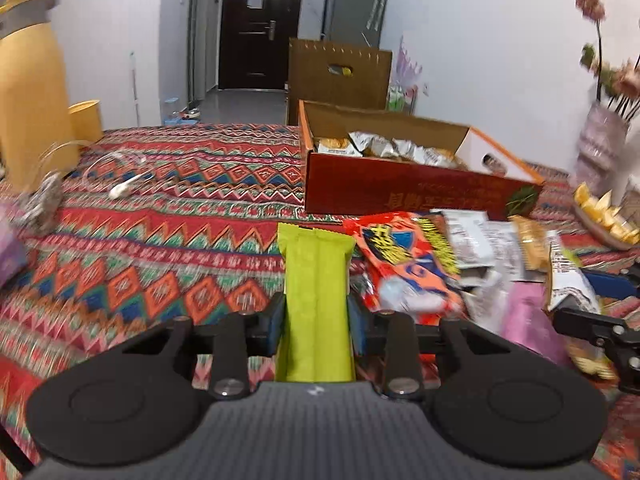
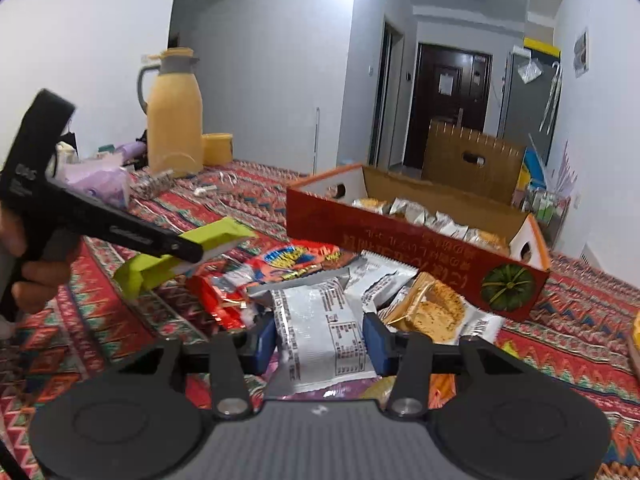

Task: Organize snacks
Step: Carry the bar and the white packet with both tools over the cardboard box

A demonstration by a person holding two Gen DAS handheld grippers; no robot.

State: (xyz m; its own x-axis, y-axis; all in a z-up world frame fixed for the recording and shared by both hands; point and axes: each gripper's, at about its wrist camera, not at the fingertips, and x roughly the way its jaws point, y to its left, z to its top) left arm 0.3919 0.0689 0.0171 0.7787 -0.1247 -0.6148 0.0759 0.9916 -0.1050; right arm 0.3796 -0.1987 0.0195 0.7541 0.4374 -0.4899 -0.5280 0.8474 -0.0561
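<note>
left gripper (image 1: 316,312): your jaws are clenched on the long lime-green foil snack bar (image 1: 314,280), blue pads pressing its two long sides; the bar runs straight out ahead between the fingers, and in the right wrist view it is off the cloth.
right gripper (image 2: 319,340): your jaws are grasping the silver-white plastic snack packet with black printed text (image 2: 320,328), one blue pad on each side of it.
snack pile: loose wrappers lie on the counter just in front of the box, among them a red-orange crinkly packet with blue and yellow print (image 1: 404,256) and a clear-fronted golden cake packet (image 2: 432,312) just right of your silver packet.
box: the open red cardboard carton with a green pumpkin picture (image 2: 424,256) sits behind the pile, small silver and orange packets lined up inside.
counter: covered by a red zigzag-patterned woven cloth (image 1: 160,240).
far side: a tall yellow thermos jug with a grey handle (image 2: 174,120) and a short yellow cup (image 2: 217,148) stand near the wall.
</note>
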